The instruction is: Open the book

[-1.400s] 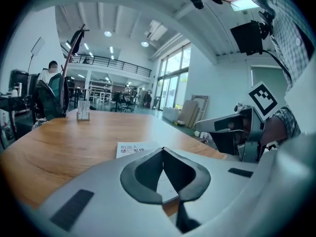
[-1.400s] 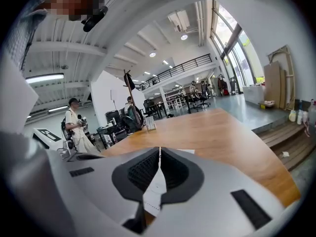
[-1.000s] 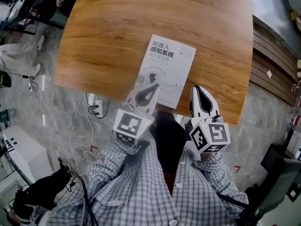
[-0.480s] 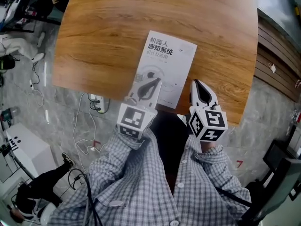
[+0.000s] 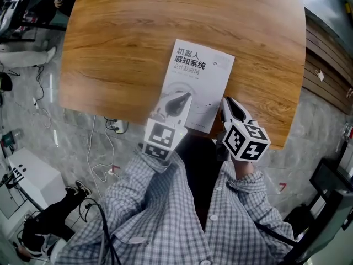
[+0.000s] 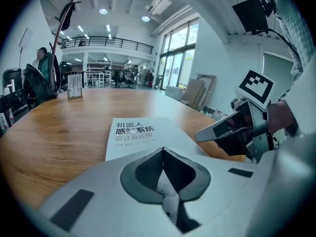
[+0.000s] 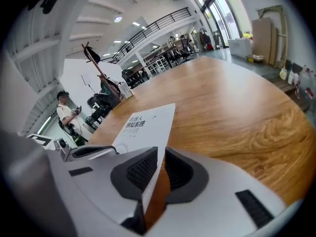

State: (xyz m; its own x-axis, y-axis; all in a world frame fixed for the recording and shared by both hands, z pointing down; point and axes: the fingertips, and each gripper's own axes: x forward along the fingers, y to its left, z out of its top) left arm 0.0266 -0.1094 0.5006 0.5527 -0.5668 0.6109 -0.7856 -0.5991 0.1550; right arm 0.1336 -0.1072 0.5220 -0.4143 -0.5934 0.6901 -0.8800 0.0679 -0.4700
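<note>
A closed white book (image 5: 201, 76) with dark title print lies on the round wooden table (image 5: 138, 32), near its front edge. My left gripper (image 5: 185, 96) hovers over the cover's near left part, jaws shut and empty; in its own view the tips (image 6: 163, 149) meet above the book (image 6: 133, 132). My right gripper (image 5: 226, 101) is at the book's near right corner, jaws drawn together to a slit, gripping nothing. In the right gripper view, the book's (image 7: 145, 122) right edge runs straight toward the tips (image 7: 162, 149). The right gripper (image 6: 202, 135) also shows from the left side.
The table's front edge lies just under both grippers, against the person's checked shirt. Cables and a power strip (image 5: 115, 127) lie on the grey floor at left, beside a white box (image 5: 27, 175). A coat rack (image 6: 64, 19) and a person (image 7: 66, 115) stand far off.
Both grippers have sunk toward the table. The left tip now reaches further over the cover, and the right gripper has rolled and closed in on the book's near right corner.
</note>
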